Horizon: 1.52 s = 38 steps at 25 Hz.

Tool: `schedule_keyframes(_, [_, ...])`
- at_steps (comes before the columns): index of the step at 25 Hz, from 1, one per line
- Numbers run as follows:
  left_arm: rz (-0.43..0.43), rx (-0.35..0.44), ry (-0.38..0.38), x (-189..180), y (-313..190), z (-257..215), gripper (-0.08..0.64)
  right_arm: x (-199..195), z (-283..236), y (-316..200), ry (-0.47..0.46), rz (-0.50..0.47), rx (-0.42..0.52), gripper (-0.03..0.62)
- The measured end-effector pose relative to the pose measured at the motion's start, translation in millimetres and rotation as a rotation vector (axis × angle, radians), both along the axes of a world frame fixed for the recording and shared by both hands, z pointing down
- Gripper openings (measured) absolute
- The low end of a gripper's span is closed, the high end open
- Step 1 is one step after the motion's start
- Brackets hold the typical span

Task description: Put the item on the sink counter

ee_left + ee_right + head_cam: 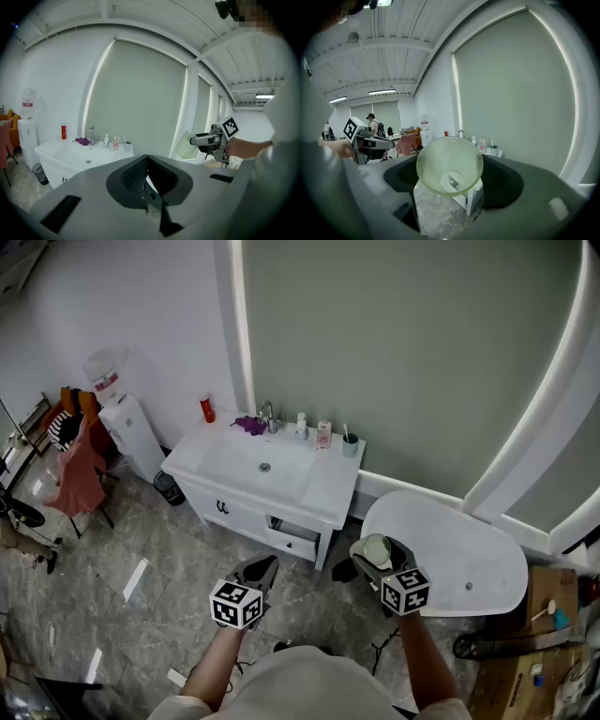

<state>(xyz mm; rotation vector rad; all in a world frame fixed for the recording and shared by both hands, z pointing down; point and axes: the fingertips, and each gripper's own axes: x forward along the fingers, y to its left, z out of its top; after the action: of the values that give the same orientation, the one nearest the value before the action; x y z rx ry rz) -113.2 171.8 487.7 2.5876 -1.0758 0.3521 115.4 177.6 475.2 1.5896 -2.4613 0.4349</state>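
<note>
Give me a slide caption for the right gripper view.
Right gripper holds a green dimpled cup, white sink cabinet ahead.

the small bottles (323, 434) along the back of the sink counter (328, 486) are too small to read. in the right gripper view a green dimpled cup (449, 165) hides most of that counter. cardboard boxes (539, 585) are cut off by the head view's right edge, the person's torso (300, 692) by its bottom edge. a distant person (371, 123) is too small to make out.

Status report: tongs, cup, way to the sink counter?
Left tongs shut, empty. Right tongs shut on green cup. Counter ahead, not reached; tub to its right.
</note>
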Motion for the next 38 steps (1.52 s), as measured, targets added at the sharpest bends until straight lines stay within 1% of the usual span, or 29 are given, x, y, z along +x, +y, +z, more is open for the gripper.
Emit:
schedule_keyframes(6, [0.002, -0.001, 0.003, -5, -5, 1, 0.008, -5, -3, -4, 0.005, -0.005, 0.006, 0.397])
schedule_keyframes(9, [0.003, -0.005, 0.004, -10, -5, 2, 0.008, -10, -5, -3, -0.007, -0.006, 0.009, 0.396])
schedule_keyframes(16, [0.013, -0.023, 0.008, -20, -6, 5, 0.008, -20, -3, -2, -0.012, -0.001, -0.009, 0.397])
schedule_keyframes(24, [0.033, -0.051, 0.002, -41, -1, 18, 0.008, -38, 7, 3, -0.015, 0.020, -0.030, 0.397])
schedule_keyframes(30, [0.052, -0.065, -0.004, -61, 0, 26, 0.008, -57, 9, 10, -0.014, 0.036, -0.028, 0.397])
schedule_keyframes(38, [0.059, -0.084, 0.003, -84, -1, 40, 0.008, -75, 24, 20, -0.018, 0.060, -0.062, 0.397])
